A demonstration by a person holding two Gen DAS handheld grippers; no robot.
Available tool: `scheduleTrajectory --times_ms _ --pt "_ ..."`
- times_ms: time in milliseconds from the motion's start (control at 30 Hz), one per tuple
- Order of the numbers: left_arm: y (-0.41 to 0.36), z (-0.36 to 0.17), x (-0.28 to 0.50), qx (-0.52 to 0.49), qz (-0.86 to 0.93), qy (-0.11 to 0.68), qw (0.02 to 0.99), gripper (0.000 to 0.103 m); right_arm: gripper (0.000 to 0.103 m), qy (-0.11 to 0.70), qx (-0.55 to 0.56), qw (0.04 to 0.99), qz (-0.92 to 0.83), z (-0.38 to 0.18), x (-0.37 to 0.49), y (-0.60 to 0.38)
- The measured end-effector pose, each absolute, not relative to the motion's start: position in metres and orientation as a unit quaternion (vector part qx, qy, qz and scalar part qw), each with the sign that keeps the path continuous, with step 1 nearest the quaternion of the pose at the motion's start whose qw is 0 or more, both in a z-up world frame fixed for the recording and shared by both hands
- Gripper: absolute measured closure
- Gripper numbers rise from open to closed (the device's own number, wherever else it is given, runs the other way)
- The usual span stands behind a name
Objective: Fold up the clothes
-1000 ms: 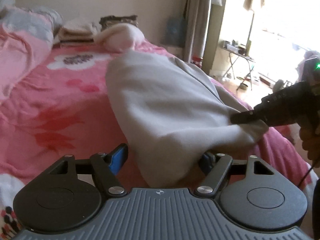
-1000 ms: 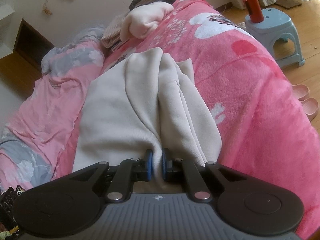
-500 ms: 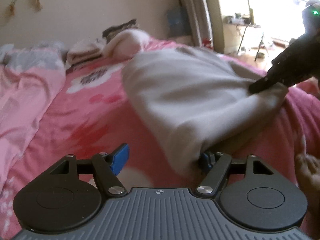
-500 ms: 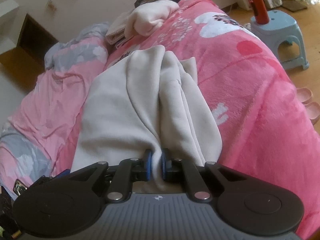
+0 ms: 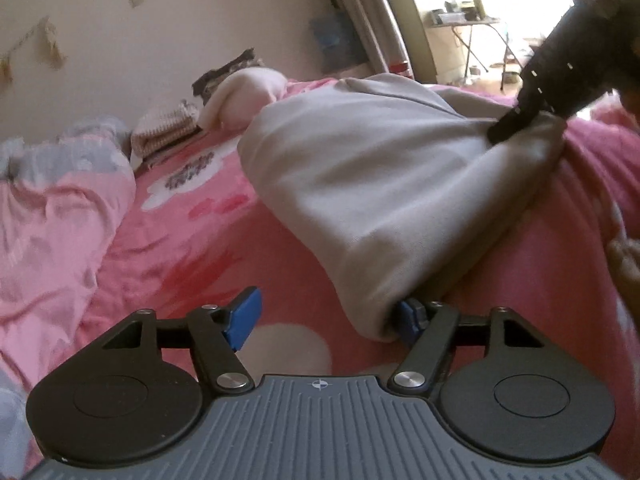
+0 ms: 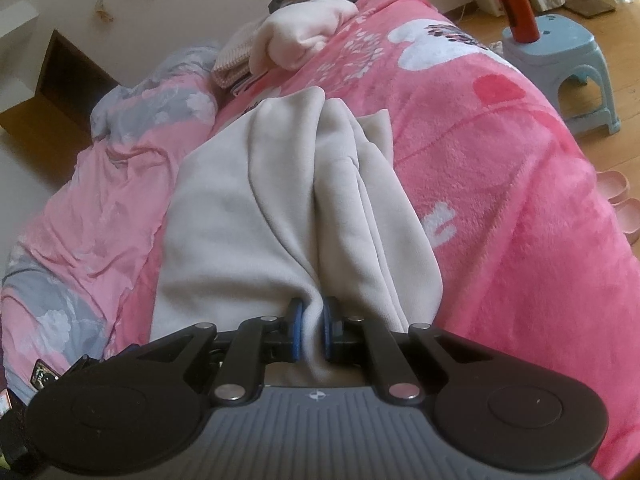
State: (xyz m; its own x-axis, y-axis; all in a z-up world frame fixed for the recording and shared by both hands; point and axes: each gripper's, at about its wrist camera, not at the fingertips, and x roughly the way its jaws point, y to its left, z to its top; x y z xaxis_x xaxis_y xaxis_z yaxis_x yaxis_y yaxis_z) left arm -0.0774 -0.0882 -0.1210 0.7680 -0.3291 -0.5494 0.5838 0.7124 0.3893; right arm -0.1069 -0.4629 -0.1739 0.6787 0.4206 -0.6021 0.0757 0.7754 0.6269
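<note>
A soft beige fleece garment is spread lengthwise on the bright pink plush blanket of a bed, bunched into long folds. Its near hem is pinched between the closed blue pads of the right gripper. The left gripper is held wide apart — one corner of the garment lies against its right pad only.
</note>
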Motion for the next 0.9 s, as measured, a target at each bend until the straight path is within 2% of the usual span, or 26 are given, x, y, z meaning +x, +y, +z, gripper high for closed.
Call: scheduleTrajectory --times_ms 233,467,533,567,600,667,767,900 --pt "-0.105 -0.127 -0.082 0.304 -0.270 0.204 0.891 0.033 0.097 0.386 0.327 0.857 0.097 -0.176 -0.107 -0.465" --pt "-0.083 -0.125 -0.074 0.277 -0.268 0.246 0.889 0.024 0.097 0.386 0.329 0.856 0.098 -0.176 -0.107 -0.465" --pt "-0.087 -0.121 -0.077 0.261 -0.272 0.243 0.894 0.028 0.097 0.386 0.331 0.855 0.098 -0.176 -0.107 -0.465" --pt "-0.089 -0.118 -0.079 0.253 -0.281 0.241 0.894 0.034 0.097 0.386 0.333 0.855 0.098 -0.177 -0.107 -0.466" --pt "-0.092 -0.118 -0.081 0.257 -0.289 0.234 0.892 0.034 0.097 0.386 0.334 0.854 0.098 -0.177 -0.108 -0.466" --pt "-0.095 -0.124 -0.083 0.284 -0.283 0.232 0.886 0.031 0.097 0.385 0.337 0.853 0.098 -0.177 -0.108 -0.466" --pt "-0.075 -0.123 -0.069 0.237 -0.285 0.271 0.888 0.026 0.097 0.387 0.334 0.854 0.098 -0.176 -0.107 -0.466" --pt "-0.061 -0.106 -0.073 0.221 -0.307 0.283 0.881 0.027 0.097 0.385 0.338 0.854 0.097 -0.177 -0.108 -0.466"
